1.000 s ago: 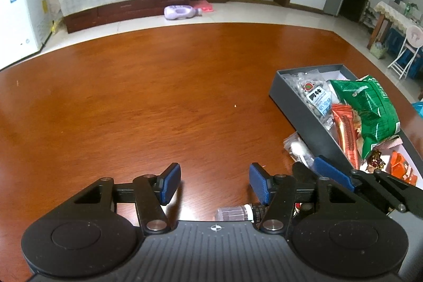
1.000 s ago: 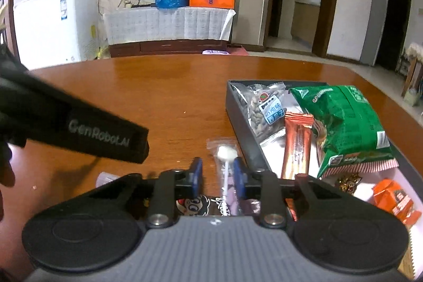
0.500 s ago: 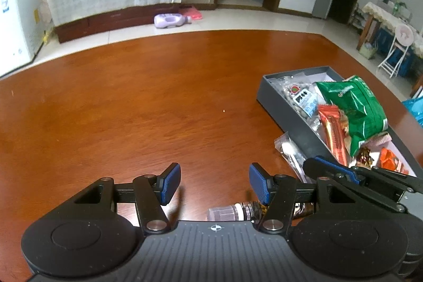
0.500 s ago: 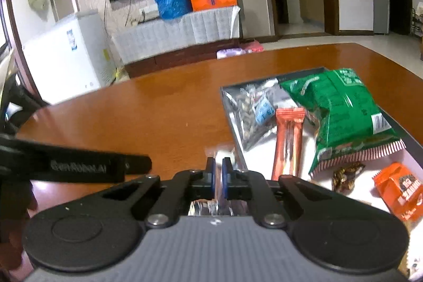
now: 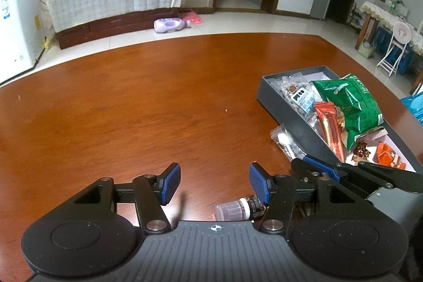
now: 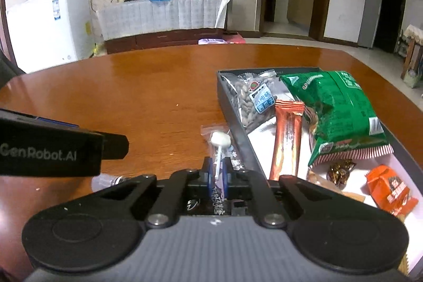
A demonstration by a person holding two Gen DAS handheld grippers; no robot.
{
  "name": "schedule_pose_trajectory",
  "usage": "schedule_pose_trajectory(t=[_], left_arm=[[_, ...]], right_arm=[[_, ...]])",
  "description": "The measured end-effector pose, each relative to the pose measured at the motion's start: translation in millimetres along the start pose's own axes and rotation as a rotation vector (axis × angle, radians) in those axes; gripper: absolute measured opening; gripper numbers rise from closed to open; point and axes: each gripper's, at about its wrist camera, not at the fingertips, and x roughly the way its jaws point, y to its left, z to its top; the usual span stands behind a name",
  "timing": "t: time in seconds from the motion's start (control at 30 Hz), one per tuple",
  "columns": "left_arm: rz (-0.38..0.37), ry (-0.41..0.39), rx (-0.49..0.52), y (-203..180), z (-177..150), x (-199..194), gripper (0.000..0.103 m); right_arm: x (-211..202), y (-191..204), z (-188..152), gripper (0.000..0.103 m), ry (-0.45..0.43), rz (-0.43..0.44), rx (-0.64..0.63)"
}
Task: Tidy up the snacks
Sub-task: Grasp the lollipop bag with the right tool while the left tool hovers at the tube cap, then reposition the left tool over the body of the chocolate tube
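Observation:
My right gripper [image 6: 217, 171] is shut on a clear-wrapped white lollipop [image 6: 220, 140], just left of the grey snack box [image 6: 232, 112]; the same lollipop [image 5: 284, 139] shows in the left wrist view beside the box [image 5: 280, 107]. The box holds a green bag [image 6: 335, 107], an orange bar [image 6: 286, 139], a nut packet [image 6: 253, 99] and an orange packet [image 6: 391, 189]. My left gripper [image 5: 214, 183] is open and empty over the wooden table [image 5: 132, 110]. A small bottle [image 5: 238, 208] lies under its right finger.
The right gripper's arm [image 5: 357, 176] crosses the left wrist view at lower right. The left gripper's body [image 6: 53, 149] sits at the left of the right wrist view. Beyond the table stand a white freezer [image 6: 45, 25] and a covered cabinet [image 6: 164, 17].
My right gripper has closed on the lollipop wrapper, which now stands pinched between the pads. The left gripper stayed open and barely moved.

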Motion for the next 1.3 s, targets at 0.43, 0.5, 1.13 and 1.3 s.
schedule_pose_trajectory(t=[0.43,0.5,1.13,1.3], left_arm=[[0.007,-0.003,0.005,-2.1,3.0,3.5,0.058],[0.006,-0.001,0.006,-2.2,3.3,4.6,0.058],[0.000,0.003,0.013,-2.1,3.0,6.6,0.059],[0.002,-0.005,0.001,-0.5,5.1,6.7,0.059]], right_arm=[[-7.0,4.0,-6.0,0.030,-0.050,0.007,-0.039],[-5.4,5.0,-6.9,0.030,-0.064,0.000,-0.068],[3.4,2.3,4.4,0.019,-0.001,0.027,-0.025],[11.8,3.0,11.7,0.008,0.046,0.005,-0.054]])
